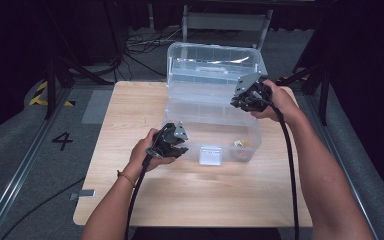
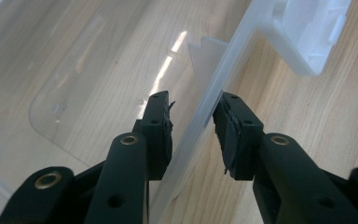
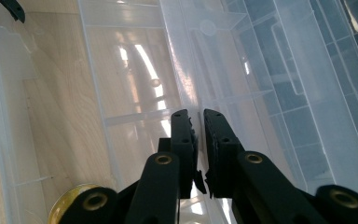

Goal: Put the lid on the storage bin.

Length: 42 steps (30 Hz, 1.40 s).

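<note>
The left tool straddles the clear plastic box's front wall, spread; the right tool pinches its lid: steady the box, swing slowly.

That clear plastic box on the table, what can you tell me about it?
The clear plastic box stands on the wooden table, its hinged lid raised upright behind it. The lid has small moulded compartments. A white latch sits on the front wall. Inside, near the front right corner, lie a few small things, one a gold-coloured roll. The left gripper straddles the front rim, jaws apart. The right gripper is nearly closed around a thin wall where lid and box meet.
</note>
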### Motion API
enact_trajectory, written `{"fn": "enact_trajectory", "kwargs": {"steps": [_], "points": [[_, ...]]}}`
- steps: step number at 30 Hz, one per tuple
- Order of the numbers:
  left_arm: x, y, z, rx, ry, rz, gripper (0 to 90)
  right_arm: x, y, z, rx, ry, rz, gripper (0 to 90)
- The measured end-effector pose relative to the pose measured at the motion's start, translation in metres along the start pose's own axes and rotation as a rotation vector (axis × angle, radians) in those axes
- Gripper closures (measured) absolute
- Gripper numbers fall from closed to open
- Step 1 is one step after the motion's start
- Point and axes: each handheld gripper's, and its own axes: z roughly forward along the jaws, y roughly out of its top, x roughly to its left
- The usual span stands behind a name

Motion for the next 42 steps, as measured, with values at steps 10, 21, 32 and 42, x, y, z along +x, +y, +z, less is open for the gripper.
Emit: {"fn": "enact_trajectory", "kwargs": {"steps": [10, 21, 32, 42], "points": [[0.001, 0.003, 0.000, 0.042, -0.007, 0.033, 68.6, 0.002, -0.003, -0.001, -0.021, 0.004, 0.015, 83.4], [0.002, 0.003, 0.000, 0.040, -0.014, 0.042, 69.5, 0.005, -0.005, -0.001, -0.041, -0.004, 0.023, 82.9], [0.002, 0.001, 0.002, 0.019, -0.017, 0.031, 68.2, 0.009, -0.007, -0.002, -0.047, -0.005, 0.031, 82.6], [0.001, 0.001, 0.003, 0.012, -0.012, 0.024, 66.6, 0.013, -0.007, -0.002, -0.053, -0.025, 0.033, 81.2]]}}
